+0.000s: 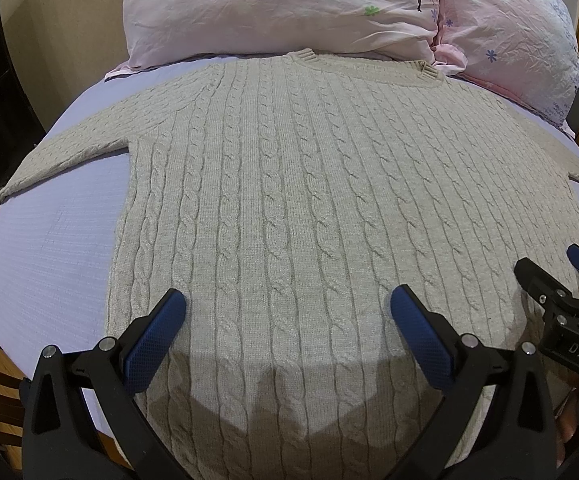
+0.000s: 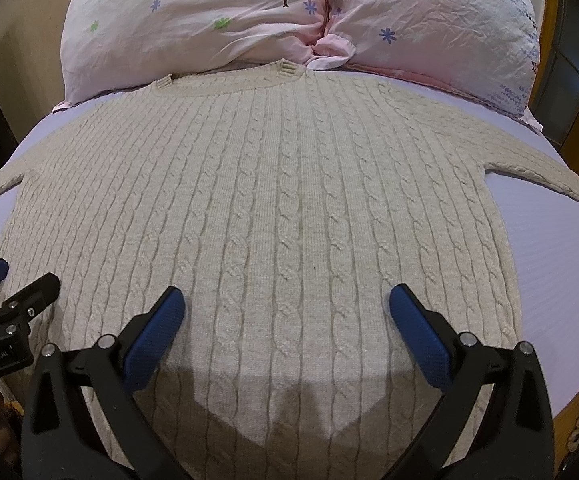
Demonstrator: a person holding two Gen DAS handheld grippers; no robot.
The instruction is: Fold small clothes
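Note:
A beige cable-knit sweater (image 1: pixel 289 184) lies flat on the bed, collar toward the pillows, both sleeves spread outward; it also fills the right wrist view (image 2: pixel 273 200). My left gripper (image 1: pixel 287 312) is open and empty, hovering over the sweater's lower left part. My right gripper (image 2: pixel 287 312) is open and empty over the lower right part. The right gripper shows at the right edge of the left wrist view (image 1: pixel 561 280), and the left gripper at the left edge of the right wrist view (image 2: pixel 5 284). The hem is hidden below the grippers.
The bed has a pale lilac sheet (image 1: pixel 49 248), also seen on the right (image 2: pixel 561 248). Two pink flowered pillows (image 1: pixel 273 8) (image 2: pixel 441 24) lie against the head end, touching the collar. Wooden bed frame edges show at the lower corners.

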